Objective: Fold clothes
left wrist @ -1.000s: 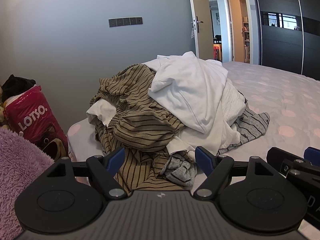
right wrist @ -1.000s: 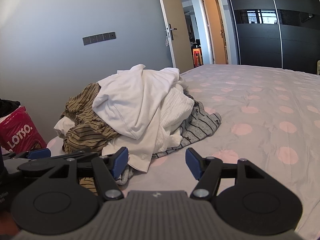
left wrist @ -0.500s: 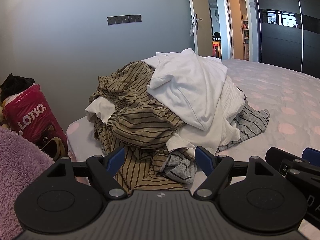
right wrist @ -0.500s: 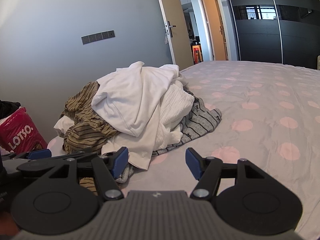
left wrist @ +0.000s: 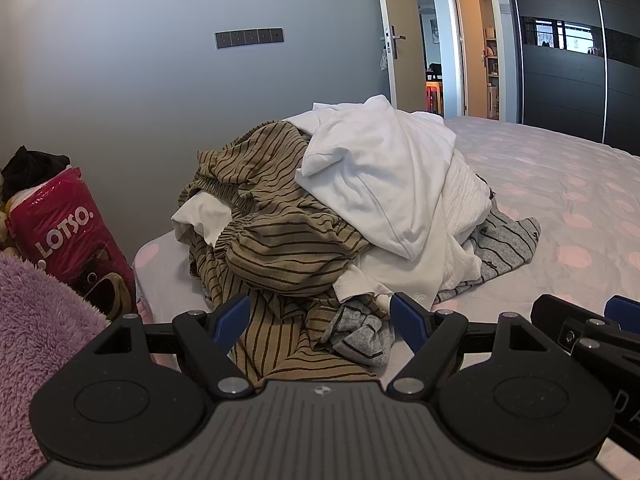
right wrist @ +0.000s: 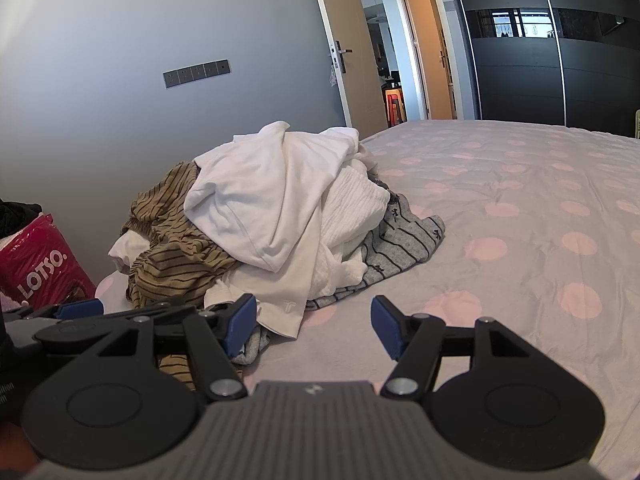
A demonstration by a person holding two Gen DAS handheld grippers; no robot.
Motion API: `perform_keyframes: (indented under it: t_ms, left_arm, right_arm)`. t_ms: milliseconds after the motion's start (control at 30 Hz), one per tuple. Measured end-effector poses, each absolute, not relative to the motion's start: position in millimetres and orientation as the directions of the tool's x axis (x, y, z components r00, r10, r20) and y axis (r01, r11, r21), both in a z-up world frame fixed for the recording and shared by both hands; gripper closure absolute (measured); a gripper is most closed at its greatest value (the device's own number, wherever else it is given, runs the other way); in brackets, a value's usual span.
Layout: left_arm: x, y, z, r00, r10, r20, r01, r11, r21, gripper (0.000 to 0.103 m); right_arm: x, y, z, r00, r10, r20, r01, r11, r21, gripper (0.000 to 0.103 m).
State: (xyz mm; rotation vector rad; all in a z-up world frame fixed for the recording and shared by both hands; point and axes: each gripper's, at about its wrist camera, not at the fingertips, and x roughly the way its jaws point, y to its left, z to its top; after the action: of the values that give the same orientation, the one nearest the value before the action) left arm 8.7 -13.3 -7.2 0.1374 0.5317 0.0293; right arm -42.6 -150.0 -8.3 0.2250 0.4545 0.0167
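Over the last second both views barely shift: the heap of unfolded clothes (left wrist: pixel 344 216) sits unmoved at the wall-side corner of the spotted bed (right wrist: pixel 520 240). The left gripper (left wrist: pixel 320 318) and right gripper (right wrist: pixel 314 318), both spread and empty, hover just short of the heap. Judging by this, folding has not begun.

The left claw (left wrist: pixel 320 318) is matte black plastic: two angular fingers tipped with blue pads (left wrist: pixel 232 316), each pivoting on a silver screw beside a round black disc. Its grey ribbed body carries a small white cross-shaped mark (too small to read further). The right claw (right wrist: pixel 313 322) has the same black fingers, blue pads (right wrist: pixel 384 320), silver screws and ribbed grey body.
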Motion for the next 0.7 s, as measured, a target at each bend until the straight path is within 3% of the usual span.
perform_keyframes:
  t_ms: [400,567,700]
  left_arm:
    - [19.1,-13.5,-6.4,0.849,0.059,-0.525,0.020,0.990,0.143,0.027]
    - [43.1,-5.2,4.7,0.839,-0.026,-0.544,0.079,0.994,0.074,0.036]
    - [68.5,-7.4,11.6,0.838,-0.061,-0.543,0.161,0.977,0.137,0.045]
  right_arm:
    - [-36.7,-149.5,-10.6,0.896,0.070,-0.438,0.034,0.973,0.226,0.037]
    - [-13.5,-149.7,-10.1,0.895,0.075,-0.439,0.034,0.971,0.237,0.037]
    - [8.9,-143.0,-12.5,0.891,0.076,-0.447,0.022,0.978,0.209,0.037]
